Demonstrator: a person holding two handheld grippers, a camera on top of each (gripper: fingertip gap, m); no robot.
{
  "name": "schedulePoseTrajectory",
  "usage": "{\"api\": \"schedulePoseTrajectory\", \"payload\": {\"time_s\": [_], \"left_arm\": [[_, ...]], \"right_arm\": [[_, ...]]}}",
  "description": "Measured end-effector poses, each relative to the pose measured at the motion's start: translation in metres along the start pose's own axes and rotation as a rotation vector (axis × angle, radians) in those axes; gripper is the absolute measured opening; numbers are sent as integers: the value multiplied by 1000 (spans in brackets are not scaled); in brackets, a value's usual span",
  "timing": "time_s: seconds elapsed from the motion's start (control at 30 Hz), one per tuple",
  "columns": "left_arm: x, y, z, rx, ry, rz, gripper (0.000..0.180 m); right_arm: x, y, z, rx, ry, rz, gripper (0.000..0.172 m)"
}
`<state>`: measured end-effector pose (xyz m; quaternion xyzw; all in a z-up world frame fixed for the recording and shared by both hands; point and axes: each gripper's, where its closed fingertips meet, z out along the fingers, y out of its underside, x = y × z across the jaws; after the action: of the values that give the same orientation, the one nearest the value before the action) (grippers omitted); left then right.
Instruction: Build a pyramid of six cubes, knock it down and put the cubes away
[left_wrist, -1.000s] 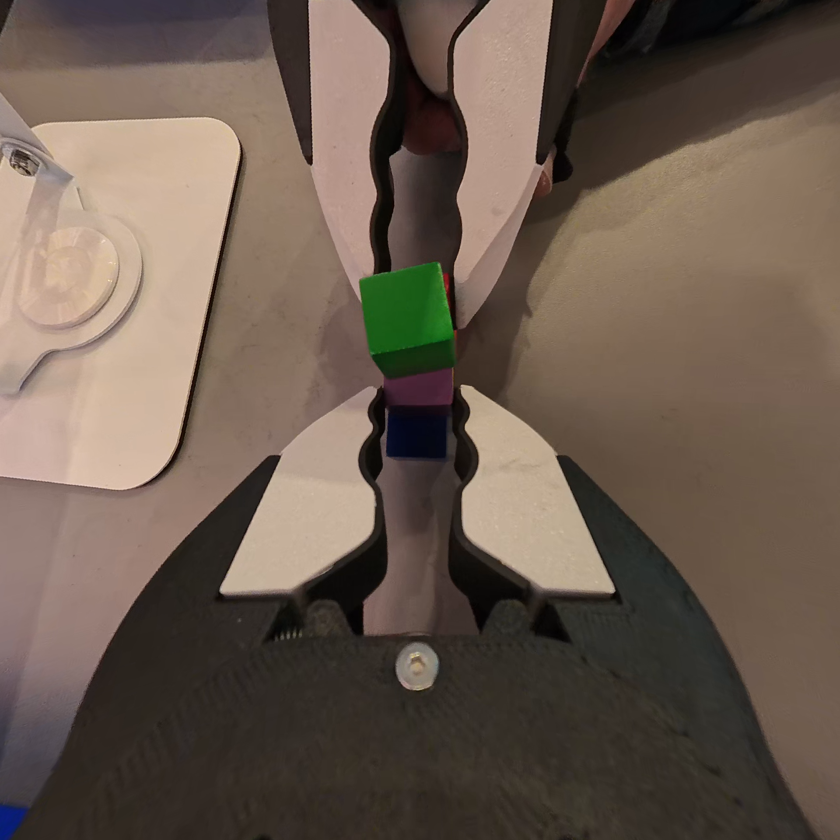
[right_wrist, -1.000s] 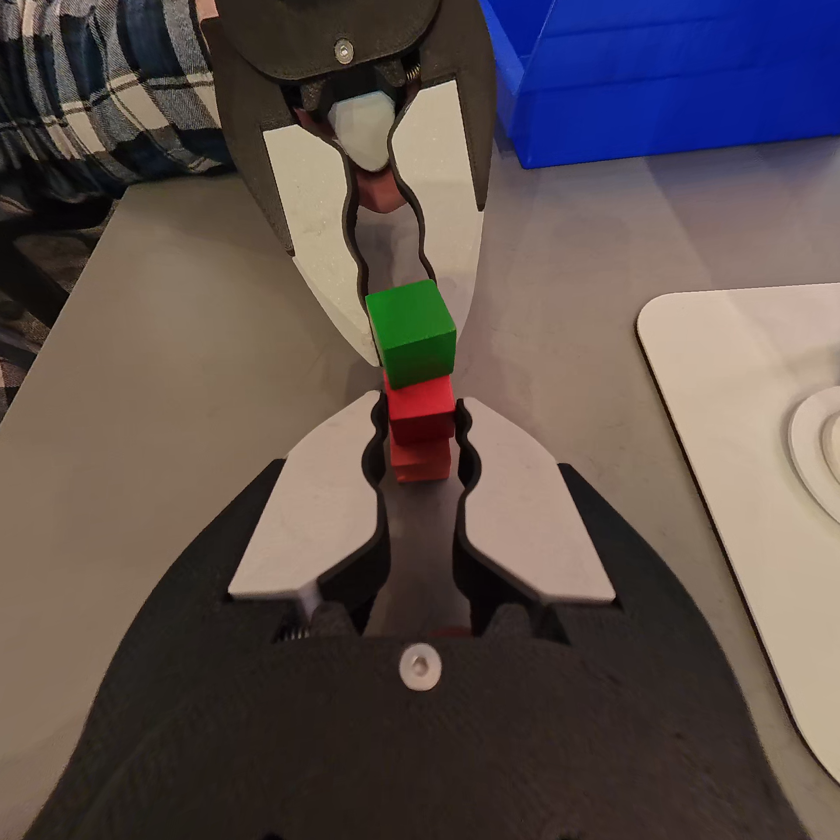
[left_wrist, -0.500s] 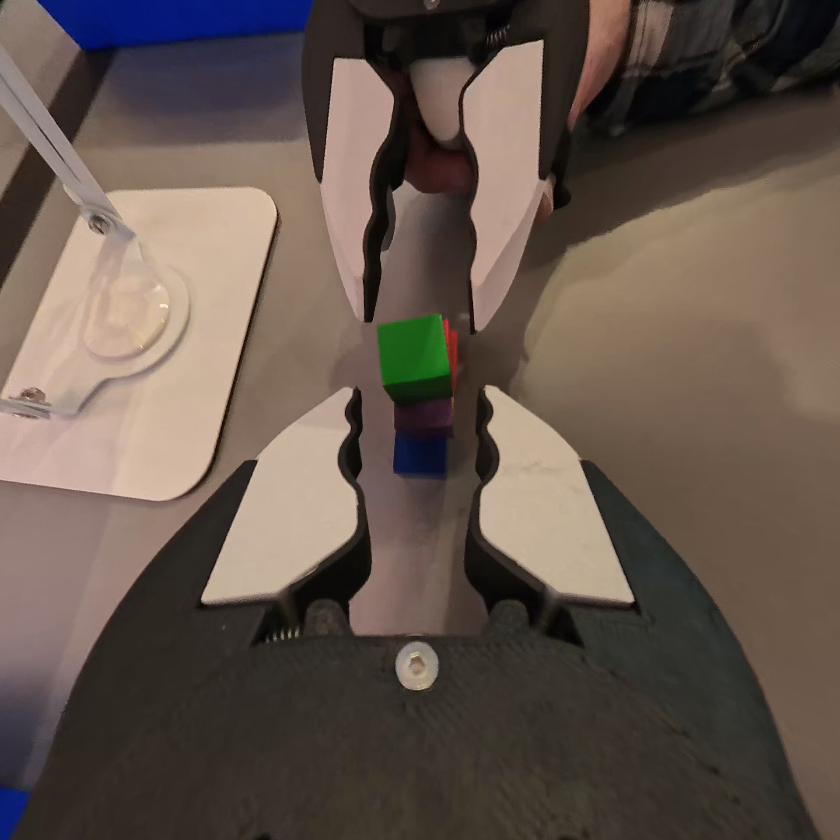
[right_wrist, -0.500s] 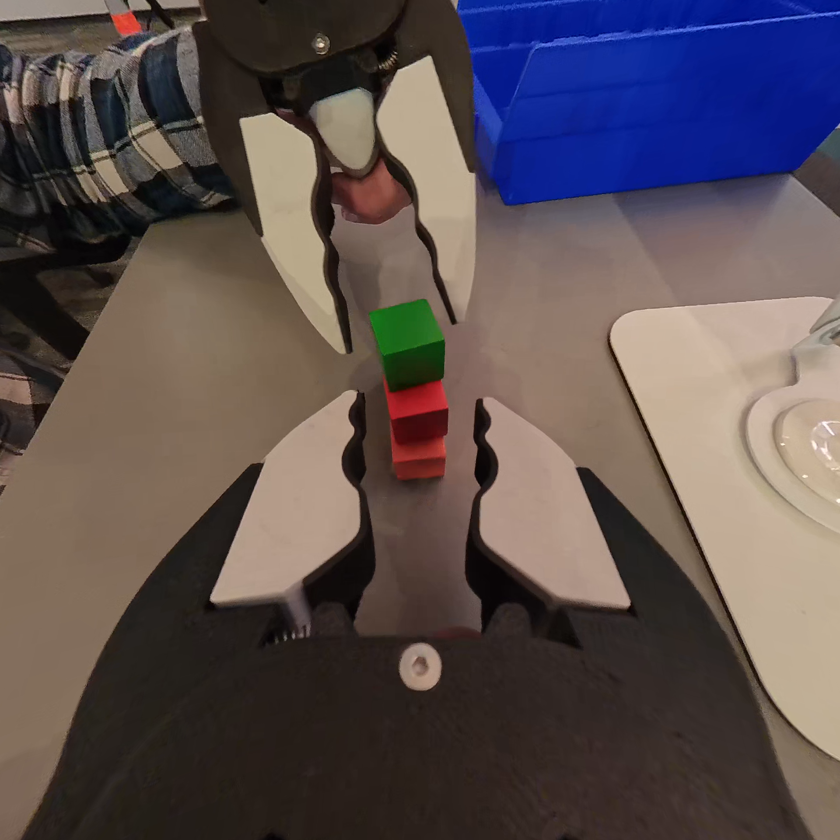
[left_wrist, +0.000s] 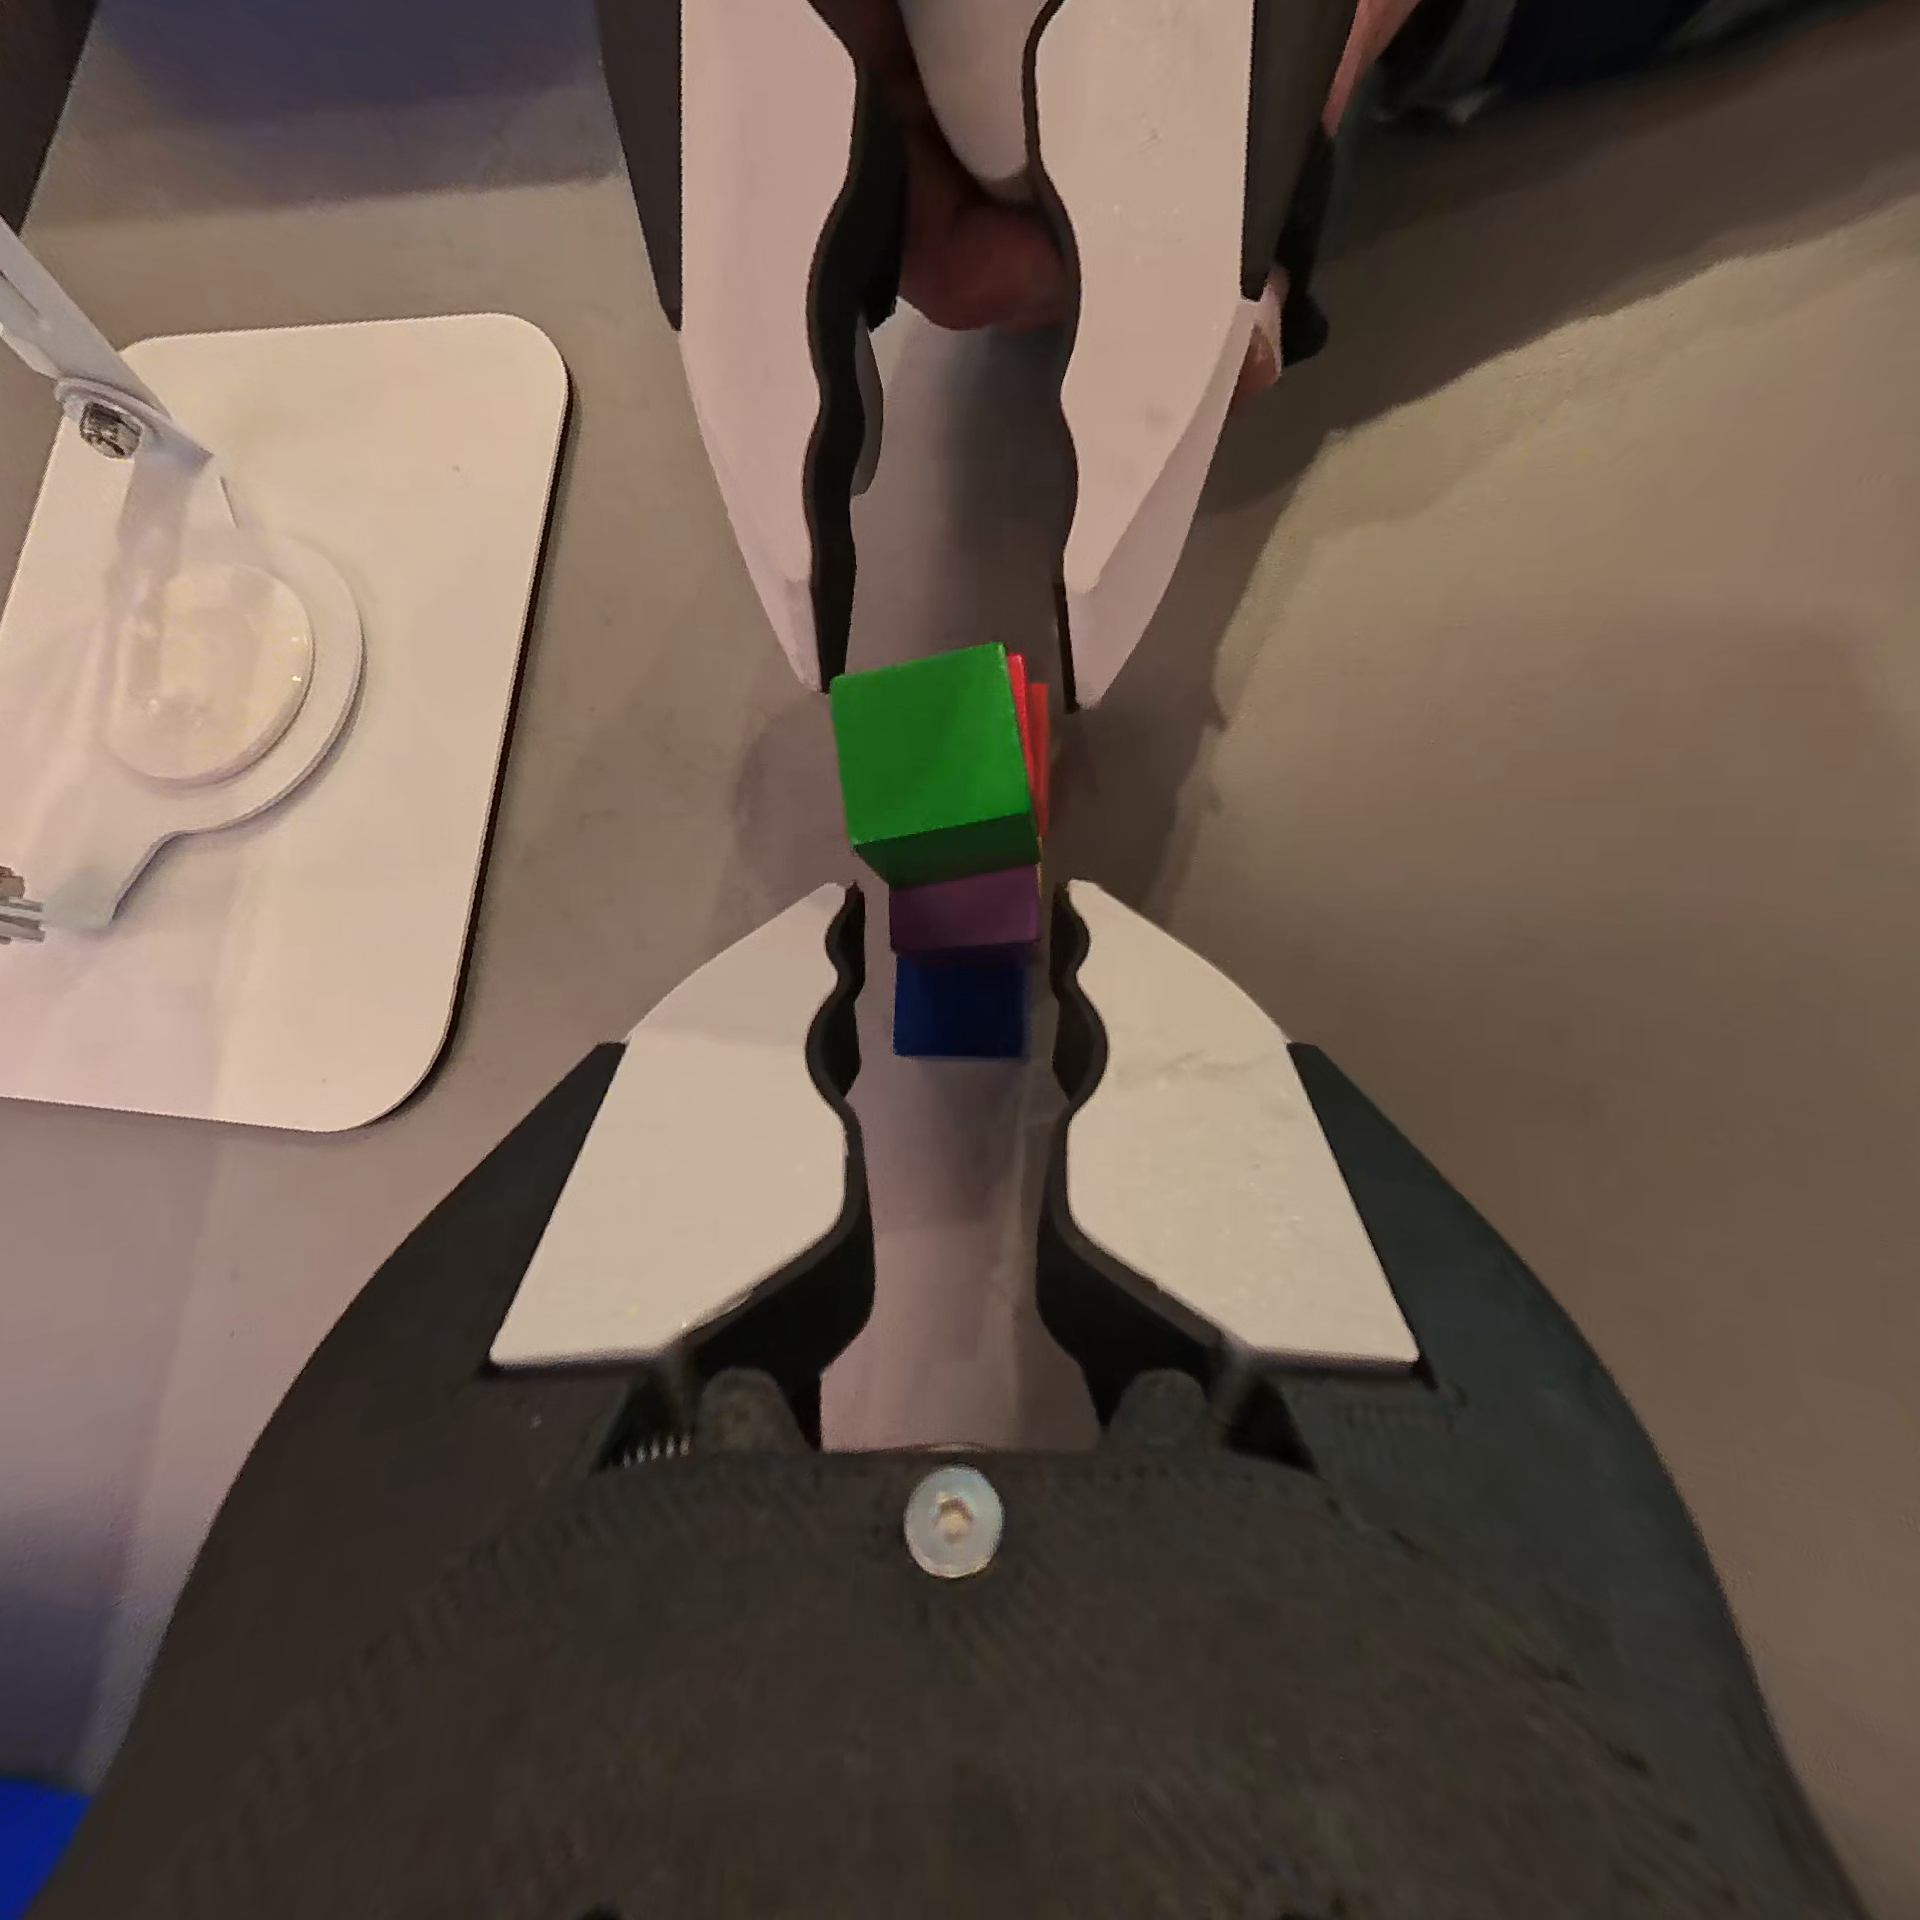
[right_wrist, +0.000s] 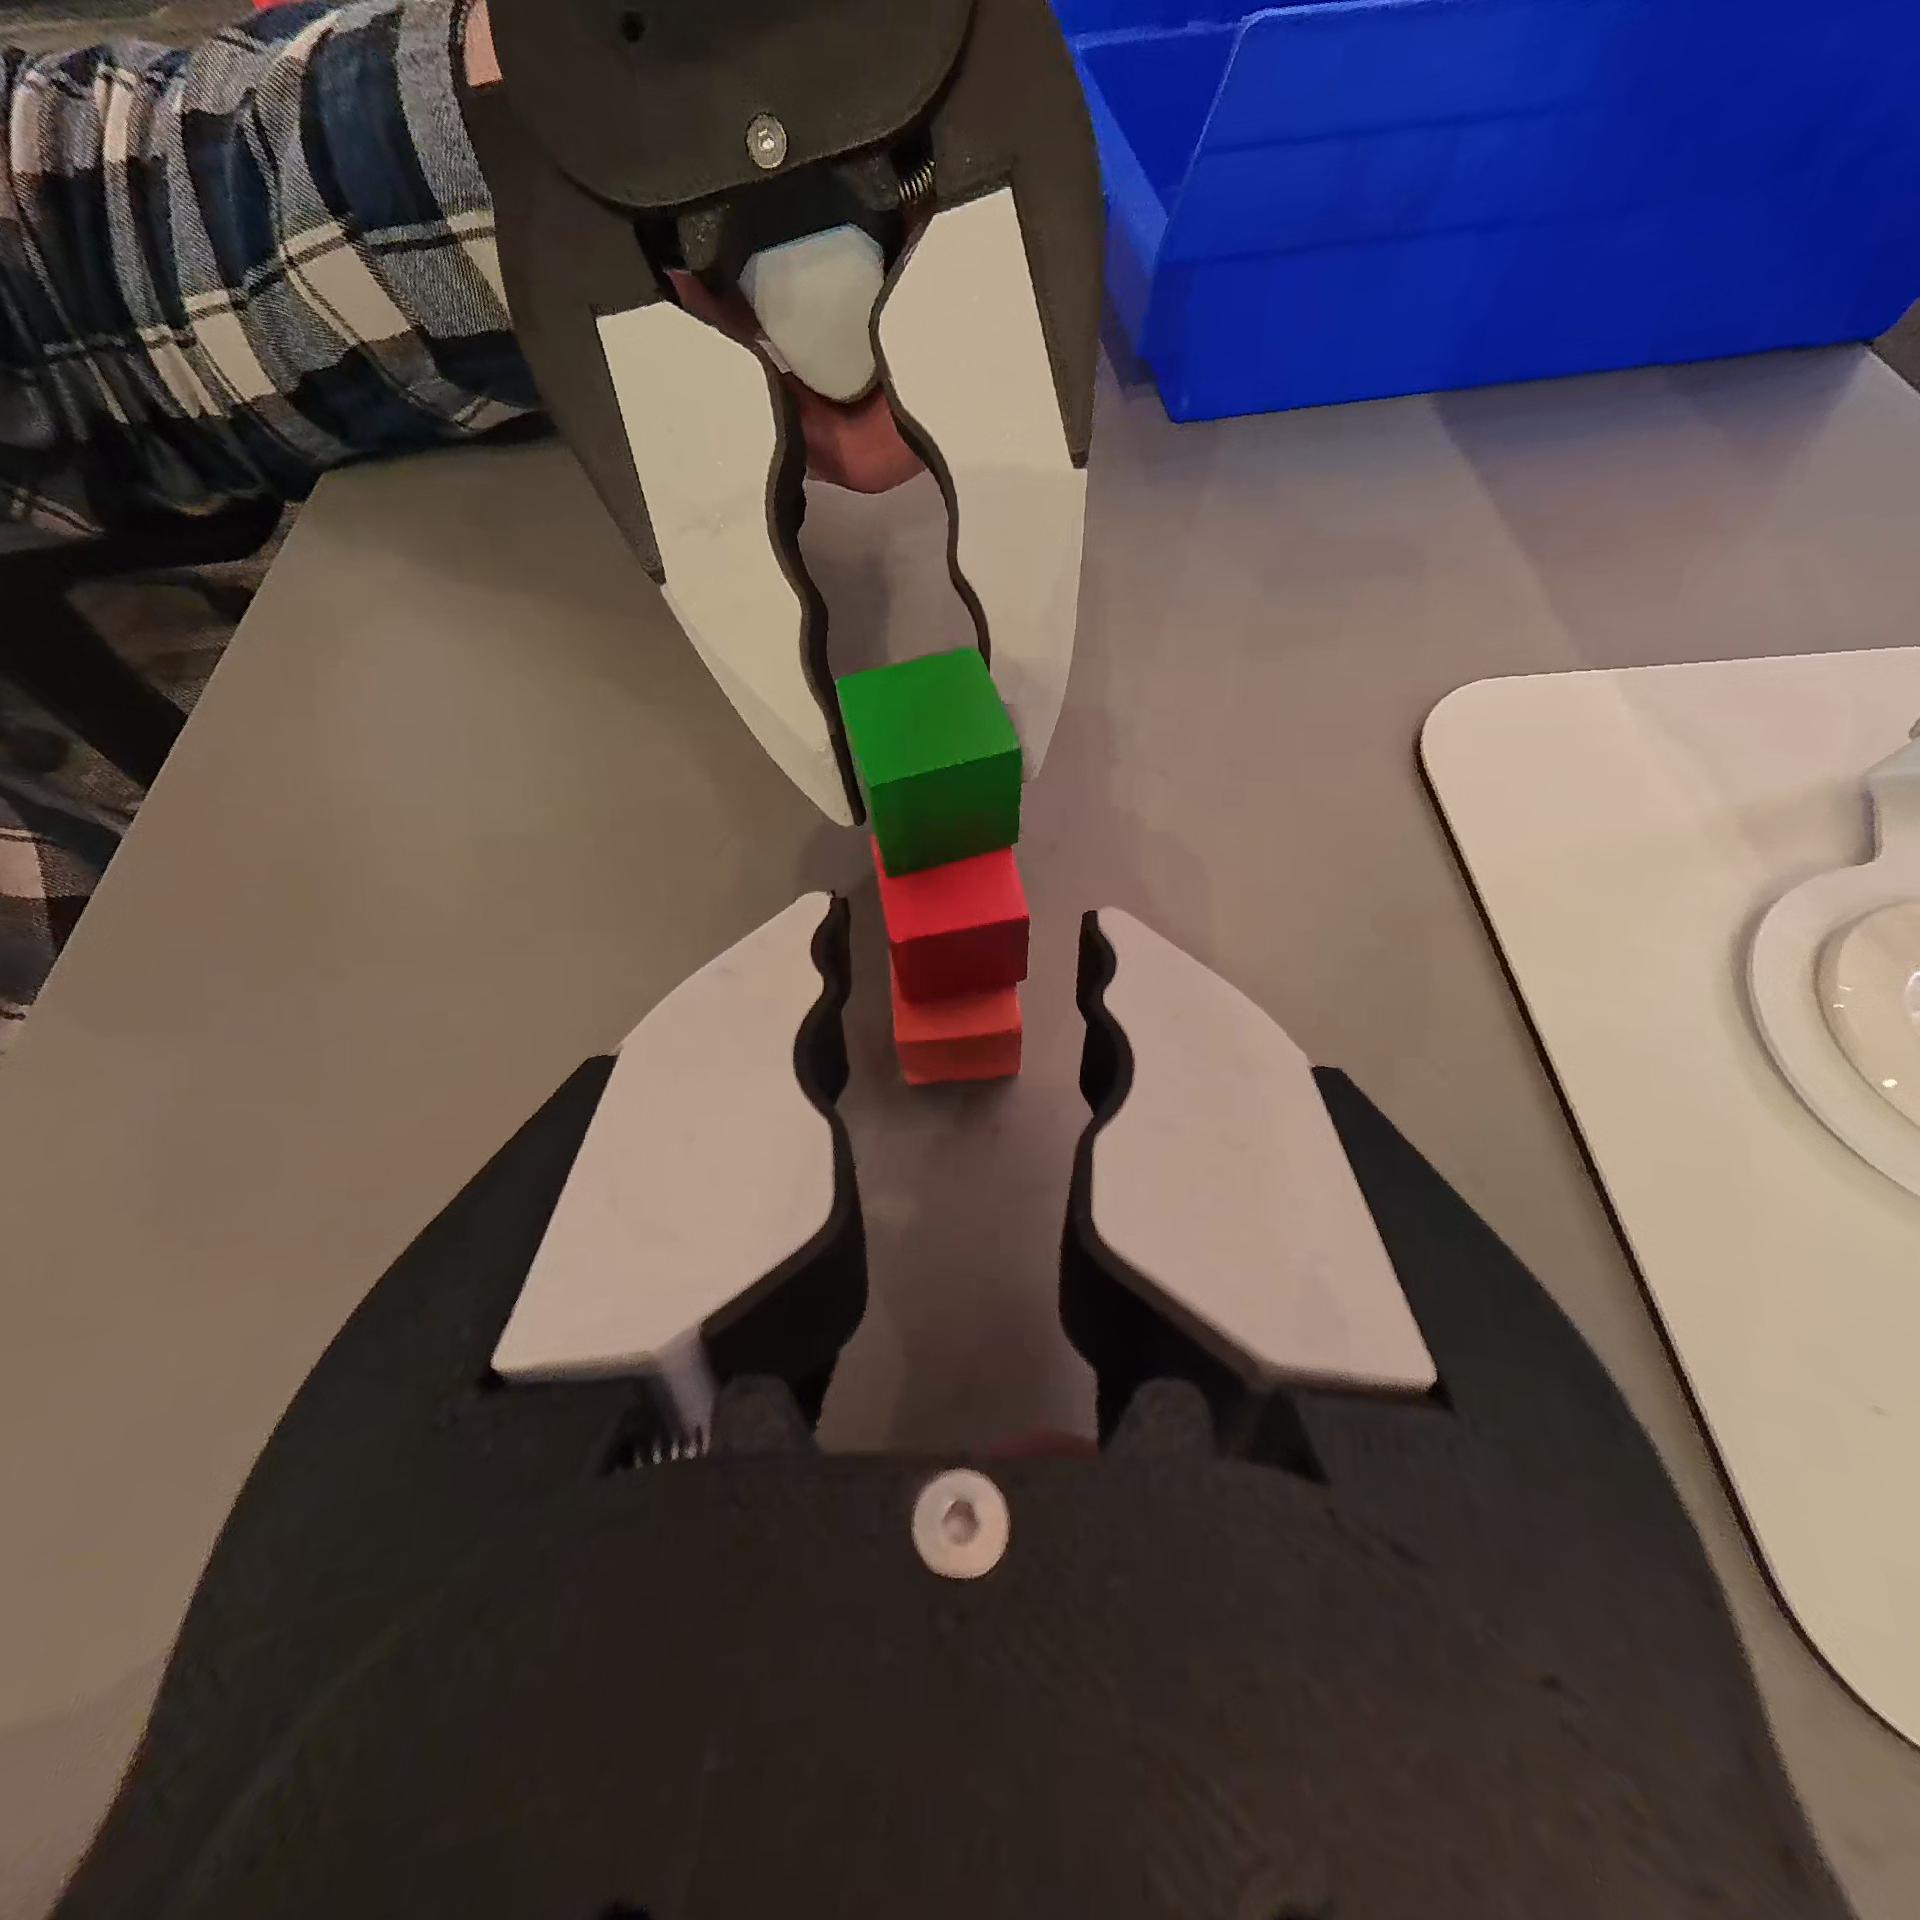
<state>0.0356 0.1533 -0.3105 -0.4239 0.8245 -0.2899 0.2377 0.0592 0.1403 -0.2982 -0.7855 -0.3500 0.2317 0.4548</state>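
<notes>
The cubes stand stacked on the grey table (left_wrist: 1455, 831), seen end-on. In the left wrist view the green cube (left_wrist: 935, 758) is on top, with a purple cube (left_wrist: 966, 914) and a blue cube (left_wrist: 961, 1008) below it. In the right wrist view the green cube (right_wrist: 930, 758) tops a red cube (right_wrist: 956, 920) and an orange cube (right_wrist: 956, 1039). My left gripper (left_wrist: 956, 894) is open, its pads flanking the blue cube with a sliver of gap on each side. My right gripper (right_wrist: 961, 914) is open wider, astride the orange cube. The two grippers face each other across the stack.
A white board (left_wrist: 312, 727) with a clear plastic stand lies beside the stack; it also shows in the right wrist view (right_wrist: 1662, 935). A blue bin (right_wrist: 1507, 187) stands behind the left gripper. A plaid sleeve (right_wrist: 208, 260) is past the table's edge. Less than 4 cm separates the two grippers' tips.
Both grippers were tight around the stack's ends, then drew back and opened wide. Now both have come in again and narrowed, the left more. The cubes have not moved.
</notes>
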Motion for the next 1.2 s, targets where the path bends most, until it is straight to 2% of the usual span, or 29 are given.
{"api": "schedulePoseTrajectory", "payload": {"time_s": [0.17, 0.3, 0.43, 0.6, 1.03, 1.2], "left_arm": [[-1, 2, 2, -3, 8, -2, 30], [-1, 2, 0, 4, 12, -6, 34], [-1, 0, -1, 16, 13, -13, 48], [2, -2, 2, -7, 16, 9, 49], [2, 1, 5, -14, 27, 22, 29], [1, 1, 5, -11, 31, 27, 28]], "right_arm": [[0, 0, 1, -1, -1, -2, 42], [0, 0, 0, 2, -2, -2, 42], [2, 0, -2, 4, 6, 2, 42], [1, 2, 1, -11, 2, -1, 38], [-2, 2, 6, -25, -6, -16, 27], [-3, 3, 7, -25, -2, -15, 27]]}}
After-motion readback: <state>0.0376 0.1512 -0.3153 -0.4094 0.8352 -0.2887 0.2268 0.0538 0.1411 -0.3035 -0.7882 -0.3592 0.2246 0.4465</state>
